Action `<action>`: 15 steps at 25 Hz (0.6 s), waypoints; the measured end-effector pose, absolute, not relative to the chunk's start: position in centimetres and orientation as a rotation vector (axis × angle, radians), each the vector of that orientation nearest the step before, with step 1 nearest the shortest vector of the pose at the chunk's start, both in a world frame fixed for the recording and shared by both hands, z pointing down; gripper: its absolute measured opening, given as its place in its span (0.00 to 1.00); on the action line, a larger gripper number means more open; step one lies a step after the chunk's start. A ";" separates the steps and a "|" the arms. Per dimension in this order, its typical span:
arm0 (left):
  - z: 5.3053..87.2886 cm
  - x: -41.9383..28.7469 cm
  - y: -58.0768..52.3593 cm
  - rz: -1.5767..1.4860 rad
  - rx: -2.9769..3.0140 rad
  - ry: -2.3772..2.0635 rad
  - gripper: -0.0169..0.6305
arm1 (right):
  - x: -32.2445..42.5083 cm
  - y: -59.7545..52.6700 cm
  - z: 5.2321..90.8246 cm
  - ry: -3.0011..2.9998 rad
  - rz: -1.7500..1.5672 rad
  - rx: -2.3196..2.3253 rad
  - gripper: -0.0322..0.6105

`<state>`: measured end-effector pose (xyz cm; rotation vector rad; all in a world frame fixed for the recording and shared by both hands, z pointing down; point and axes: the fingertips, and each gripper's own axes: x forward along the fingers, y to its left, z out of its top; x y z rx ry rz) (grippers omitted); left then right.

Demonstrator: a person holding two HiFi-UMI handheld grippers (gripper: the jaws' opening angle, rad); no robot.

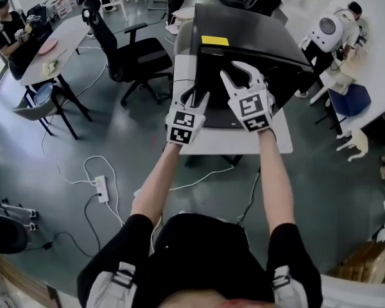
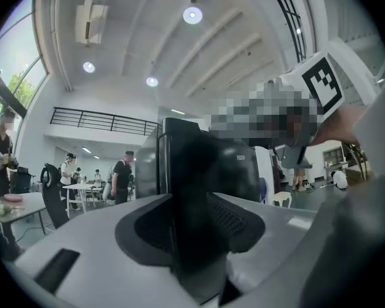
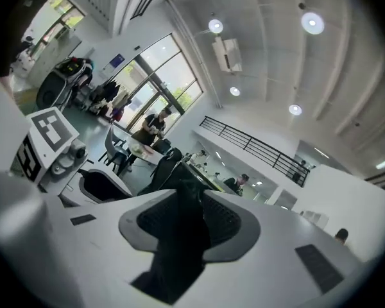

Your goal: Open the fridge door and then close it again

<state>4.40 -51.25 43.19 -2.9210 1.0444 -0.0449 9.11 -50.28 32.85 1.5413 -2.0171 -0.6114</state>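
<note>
Head view puts the fridge (image 1: pixel 250 37), black with a yellow label (image 1: pixel 215 41) on top, on a white table (image 1: pixel 244 147). Its door looks shut, and I cannot make out a handle. Just before the fridge's front hover the left tongs (image 1: pixel 196 100) and the right tongs (image 1: pixel 244 76), each with jaws apart and holding nothing. The left gripper view shows the fridge (image 2: pixel 237 165) through its open gap.

With no clear handle, the jaws could close on a smooth edge and slip off. A hard pull might drag the whole fridge toward the table's near rim. The tongs sit close together and may knock each other. A chair (image 1: pixel 138 56) left of the fridge could block a wide swing.
</note>
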 end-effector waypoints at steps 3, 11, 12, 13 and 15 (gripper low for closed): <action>43.2 5.4 -52.9 -0.057 -2.945 0.991 0.31 | 9.0 -51.8 32.7 -1.972 -0.590 1.457 0.26; 42.8 5.9 -54.5 0.097 -3.067 0.925 0.36 | 9.5 -52.9 33.6 -1.899 -0.599 1.323 0.21; 42.8 5.9 -54.6 0.113 -3.075 0.927 0.36 | 9.5 -52.9 33.6 -1.900 -0.605 1.319 0.19; 42.9 5.9 -54.7 0.121 -3.076 0.928 0.36 | 9.5 -52.9 33.6 -1.900 -0.611 1.308 0.19; 43.1 5.9 -54.9 0.136 -3.074 0.930 0.36 | 9.5 -52.8 33.7 -1.896 -0.615 1.276 0.18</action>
